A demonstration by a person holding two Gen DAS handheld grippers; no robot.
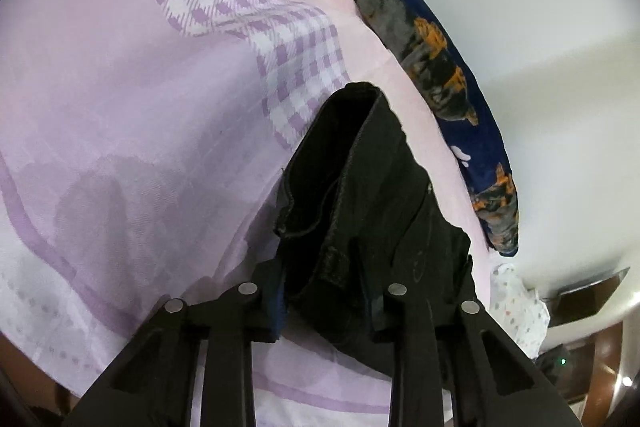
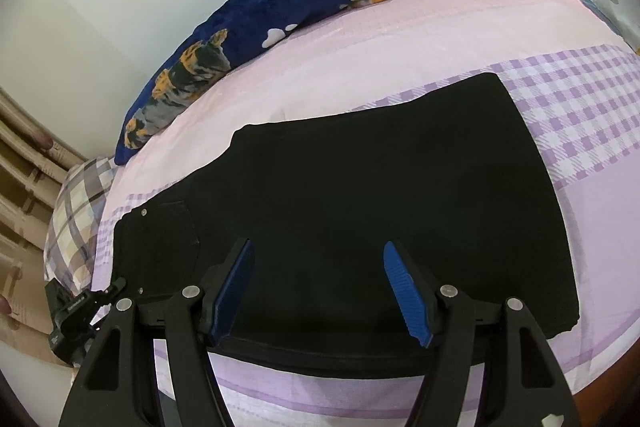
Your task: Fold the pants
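From my left gripper I look down its fingers at the black pants. A bunched edge of the cloth, with a stitched hem and seam showing, sits between the jaws, and both fingers press into it, so I read the jaws as clamped on the pants. The cloth rises from the grip and folds over toward the far side of the bed.

My right gripper hangs over the pants, which lie spread flat on the bed, folded lengthwise with the waist at the left of that view. Its jaws stand wide apart, the blue ribbed pads both clear, nothing between them but the flat cloth below; I cannot tell whether the tips touch it. A back pocket and a small metal rivet show near the waist.

The sheet is lilac and pink with a purple-and-white check band. A navy blanket with orange and grey cat prints lies rolled along the far edge against the wall. A plaid pillow sits at the left end of the bed in the right view.

A small black device shows at the lower left of the right view, with white lettering too small for me to read. I find no readable brand or label on the pants.
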